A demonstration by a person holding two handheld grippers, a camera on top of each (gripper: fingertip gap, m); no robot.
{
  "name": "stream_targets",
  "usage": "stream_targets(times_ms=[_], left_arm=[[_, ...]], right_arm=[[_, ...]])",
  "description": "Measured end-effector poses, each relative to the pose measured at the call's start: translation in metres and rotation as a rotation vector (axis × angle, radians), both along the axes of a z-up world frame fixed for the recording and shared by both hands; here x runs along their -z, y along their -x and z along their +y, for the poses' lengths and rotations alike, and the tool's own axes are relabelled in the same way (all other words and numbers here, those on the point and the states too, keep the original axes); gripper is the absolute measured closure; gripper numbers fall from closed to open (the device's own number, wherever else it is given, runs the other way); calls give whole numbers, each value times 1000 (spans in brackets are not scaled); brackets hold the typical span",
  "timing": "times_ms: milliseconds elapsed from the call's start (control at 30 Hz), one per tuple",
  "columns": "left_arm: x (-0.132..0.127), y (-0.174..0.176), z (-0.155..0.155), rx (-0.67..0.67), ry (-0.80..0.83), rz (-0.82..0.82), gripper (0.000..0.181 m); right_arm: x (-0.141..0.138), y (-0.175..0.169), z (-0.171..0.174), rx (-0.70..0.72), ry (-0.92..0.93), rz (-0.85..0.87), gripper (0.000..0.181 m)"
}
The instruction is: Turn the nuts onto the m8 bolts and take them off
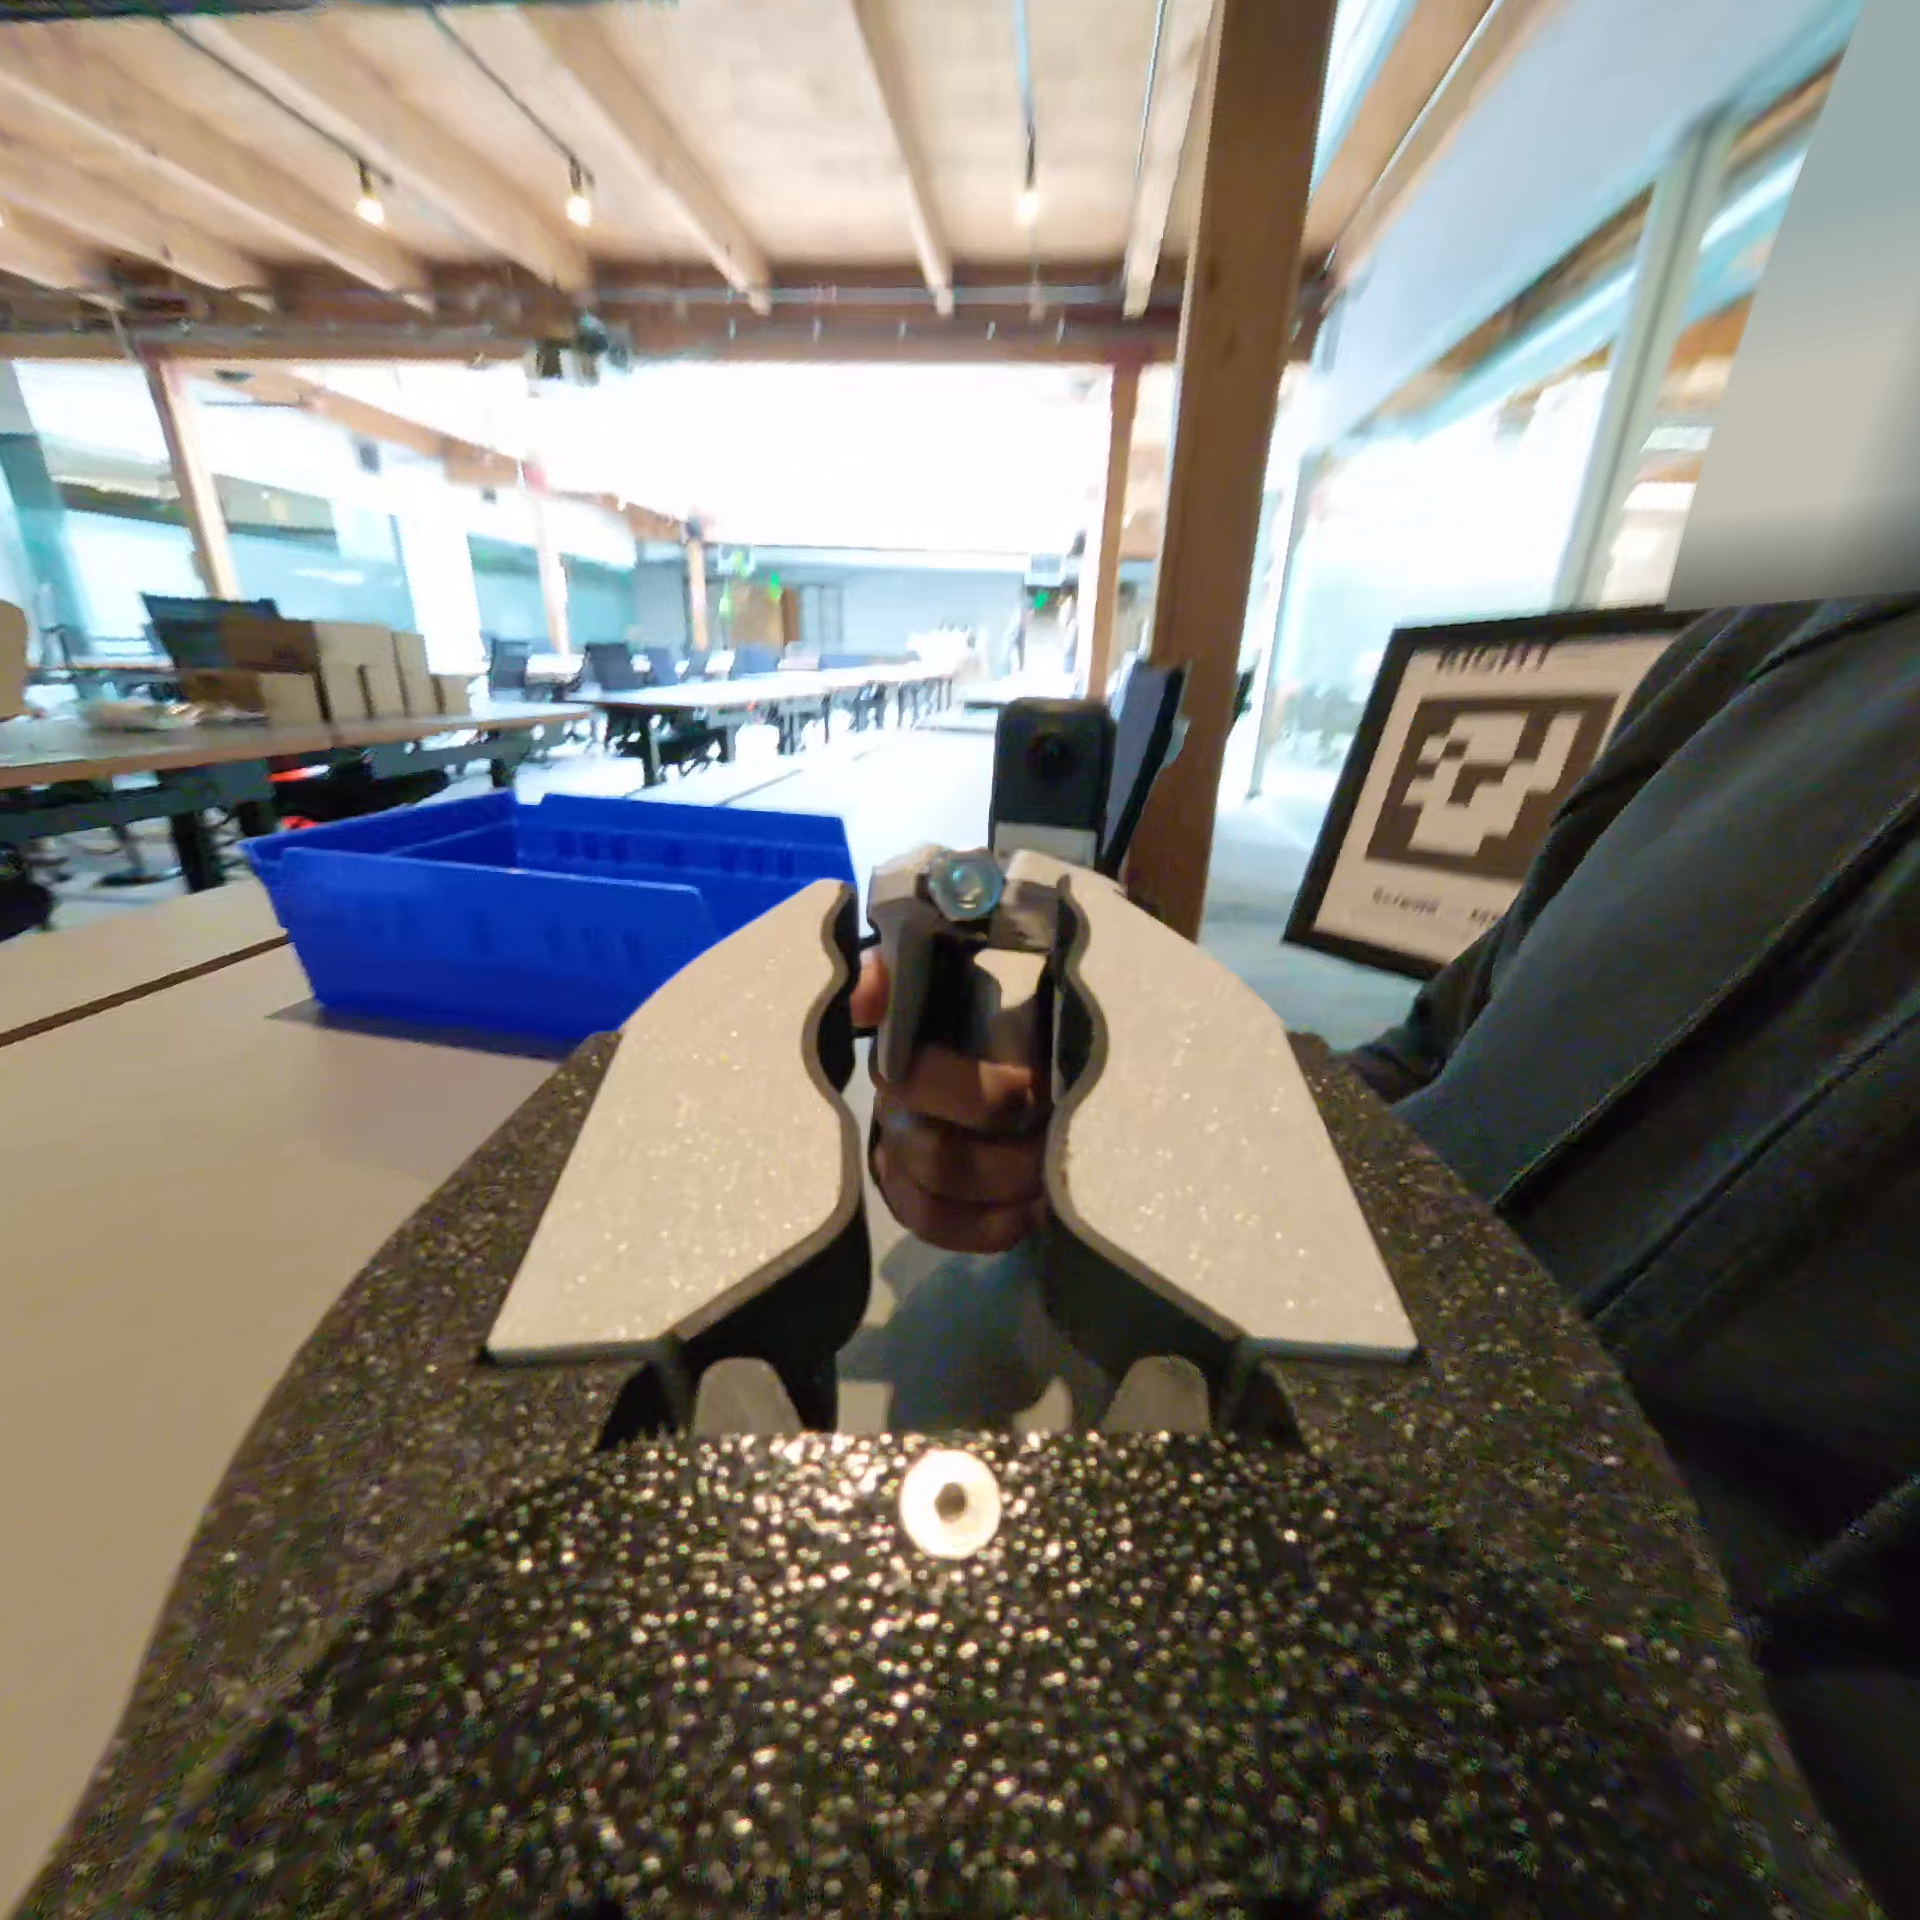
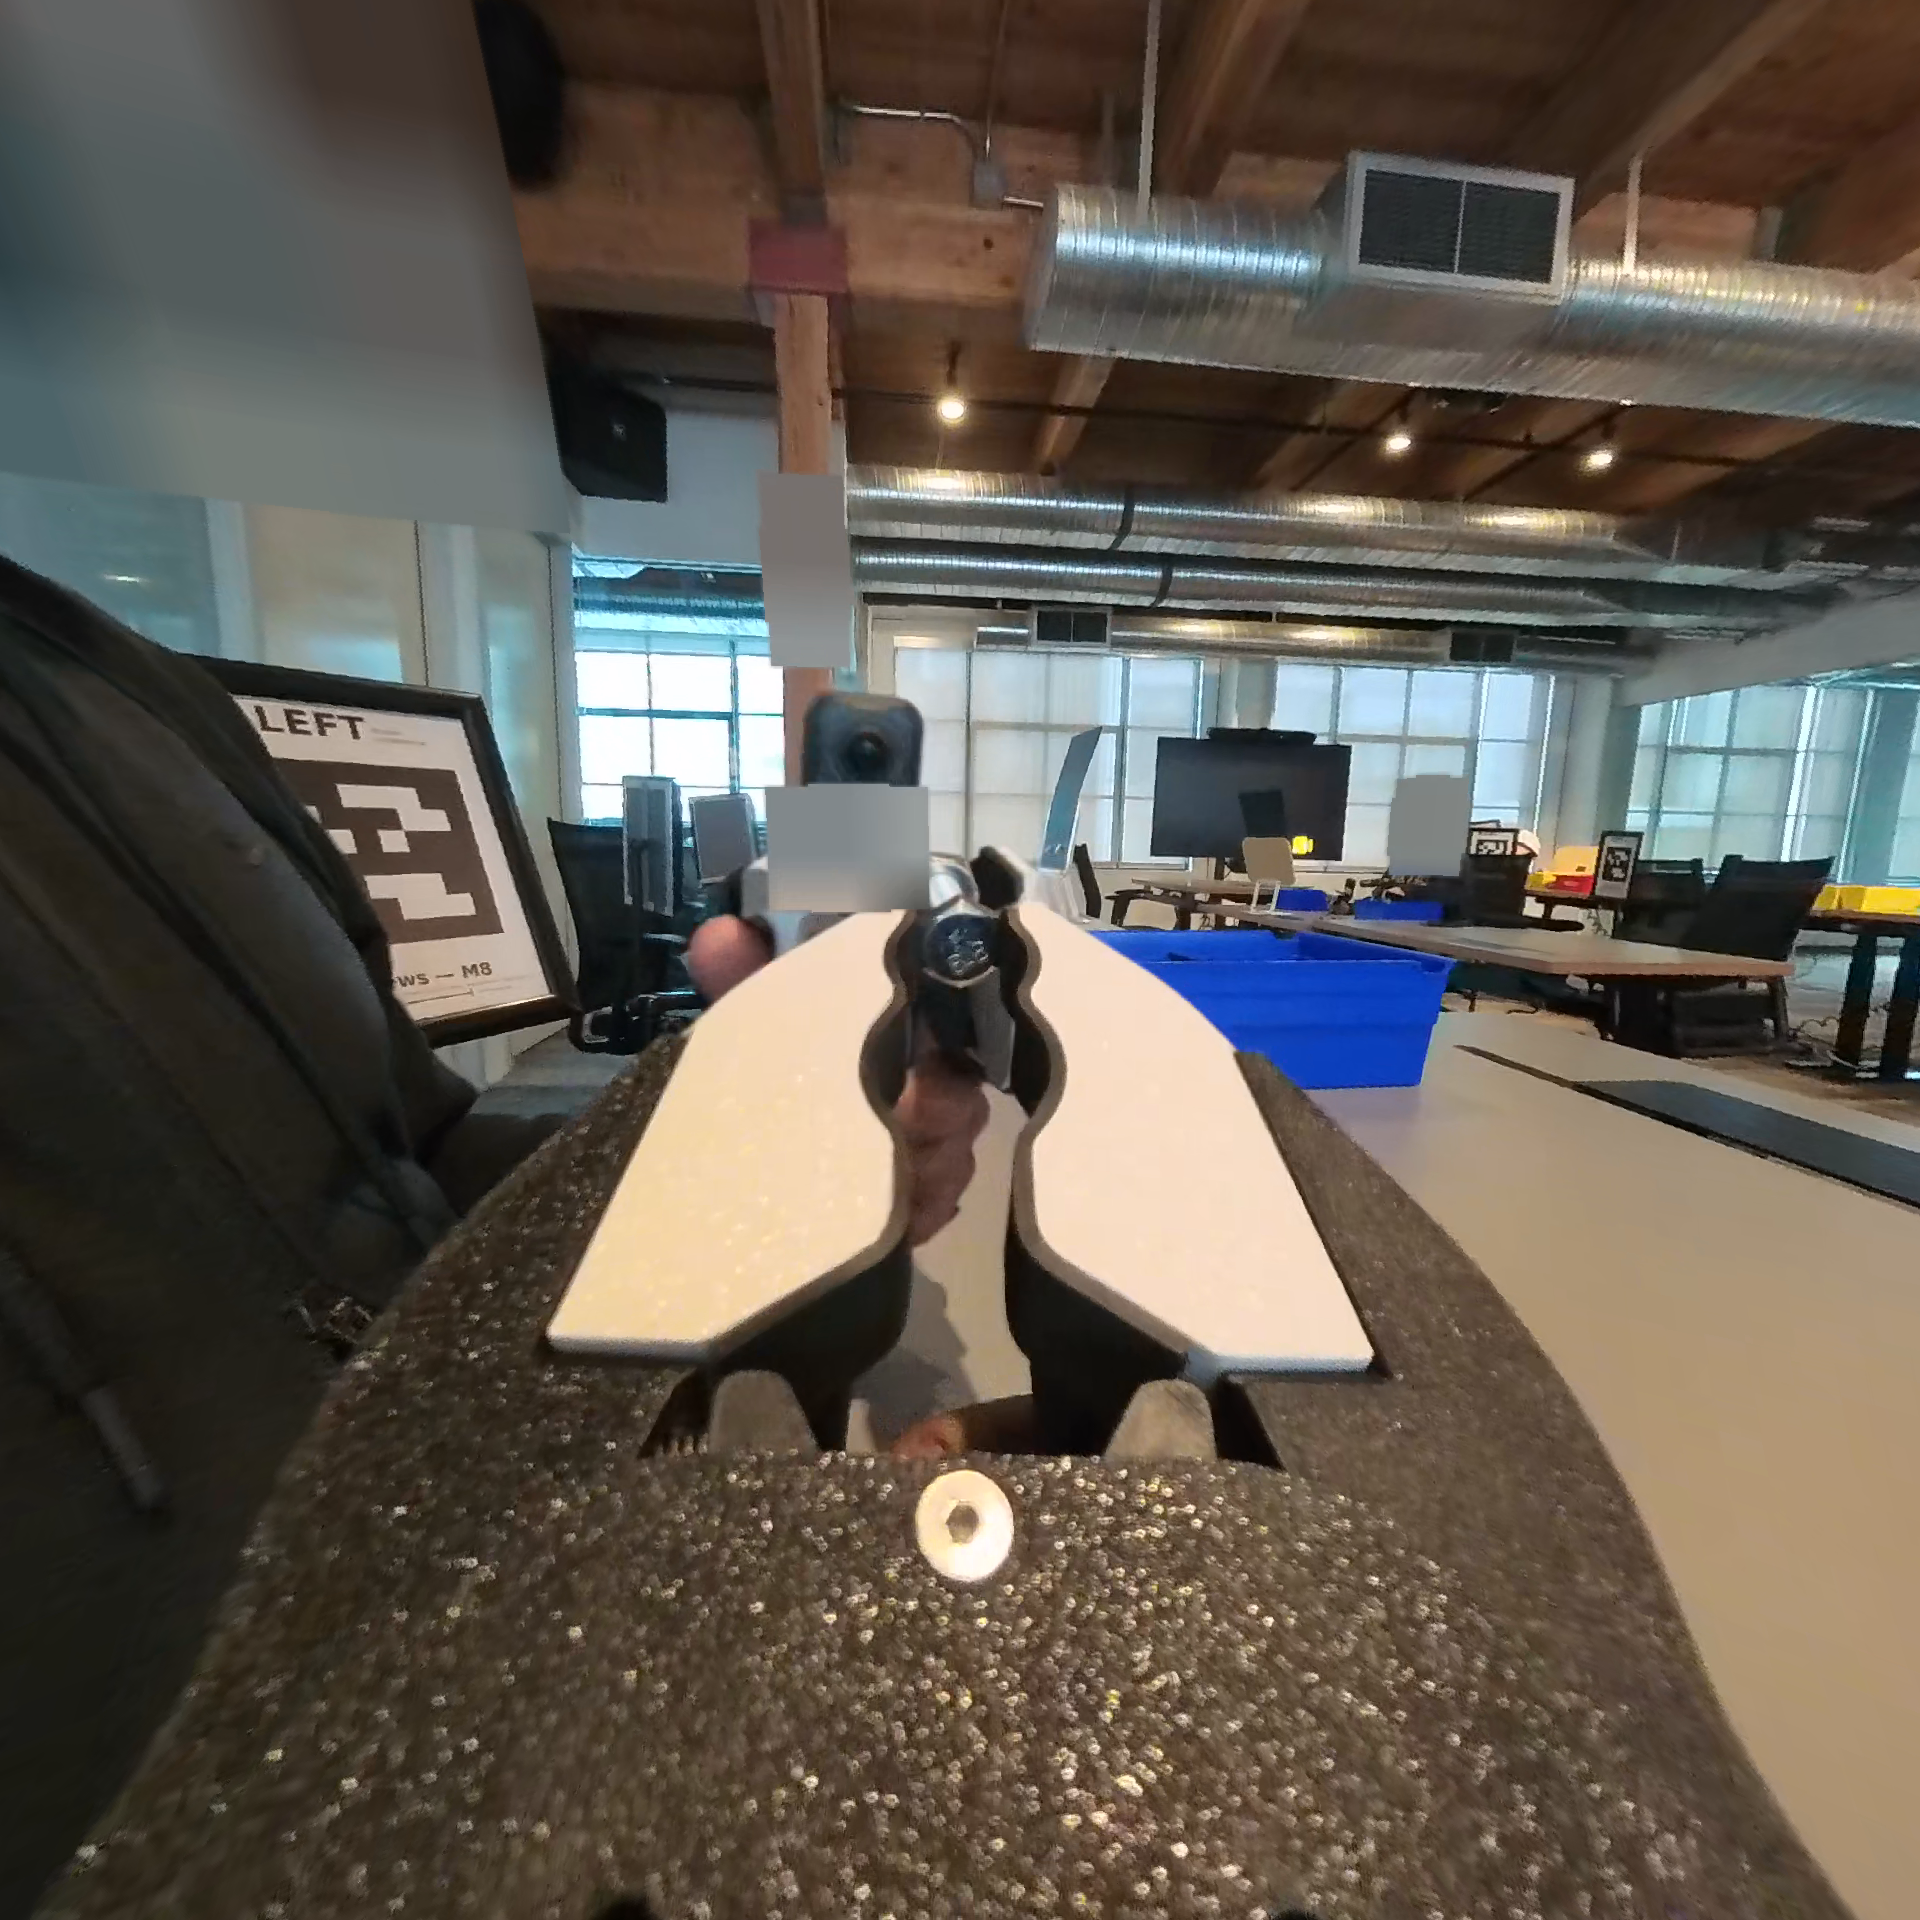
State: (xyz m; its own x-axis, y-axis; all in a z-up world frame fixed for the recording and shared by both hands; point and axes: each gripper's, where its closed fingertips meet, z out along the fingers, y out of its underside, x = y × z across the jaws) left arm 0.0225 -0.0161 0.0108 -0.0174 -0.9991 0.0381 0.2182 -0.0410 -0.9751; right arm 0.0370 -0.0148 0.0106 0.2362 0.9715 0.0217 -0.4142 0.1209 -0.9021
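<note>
Left tool (image 1: 961, 914) and right tool (image 2: 961, 951) facing tip to tip above bench (image 1: 208, 1143). Each closing around bolt-and-nut assembly (image 2: 958, 951) between them; which part unclear. Blue bin (image 1: 499, 925) sitting behind.

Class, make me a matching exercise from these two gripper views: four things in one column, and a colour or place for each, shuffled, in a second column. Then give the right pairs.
Things:
1. bin
2. bolt
3. table
4. framed marker

Descriptions:
A. shiny metal, between the gripper tips
B. blue
C. black and white pattern, beside the dark sleeve
D. grey, flat, under the bin

Pairs: 1-B, 2-A, 3-D, 4-C
</note>
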Motion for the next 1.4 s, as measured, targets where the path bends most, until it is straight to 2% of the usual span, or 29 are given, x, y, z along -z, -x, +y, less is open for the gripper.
stream_targets(times_ms=[133,267,367,400,500,633,667,767,933,1100,1167,1200,1300,1333,1400], left_arm=[[5,-8,1,-72,-30,94,148],[10,-10,2,-65,-17,129,148],[12,-10,-3,-63,-72,155,166],[12,-9,-3,-81,-118,165,166],[13,-8,-3,-183,-374,208,166],[18,-6,-3,-379,-912,263,166],[19,-6,-1,-408,-953,271,166],[12,-3,-3,-348,-761,199,152],[1,2,-6,-137,-311,109,146],[11,-4,-6,-101,-242,160,150],[16,-8,-4,-116,-240,194,159],[18,-9,-6,-119,-269,200,167],[19,-10,-4,-206,-460,220,167],[19,-9,-3,-266,-593,239,167],[20,-9,-3,-420,-968,274,167]], right_arm=[[4,6,-2,-8,-7,-37,167],[7,9,-5,-12,-14,-59,167],[9,10,-2,-4,-1,-68,167],[9,10,-2,-12,6,-68,167],[10,11,-4,-60,43,-61,167],[12,12,-6,-214,166,-29,167],[12,12,-5,-223,180,-29,167],[11,11,-7,-219,158,-24,167],[6,6,-6,-191,140,7,167],[8,7,-5,-177,139,-6,167],[9,9,-4,-168,135,-20,167],[10,9,-4,-165,135,-25,167],[10,9,-4,-171,141,-22,167],[10,9,-4,-174,146,-22,167],[10,9,-5,-189,149,-17,167]])
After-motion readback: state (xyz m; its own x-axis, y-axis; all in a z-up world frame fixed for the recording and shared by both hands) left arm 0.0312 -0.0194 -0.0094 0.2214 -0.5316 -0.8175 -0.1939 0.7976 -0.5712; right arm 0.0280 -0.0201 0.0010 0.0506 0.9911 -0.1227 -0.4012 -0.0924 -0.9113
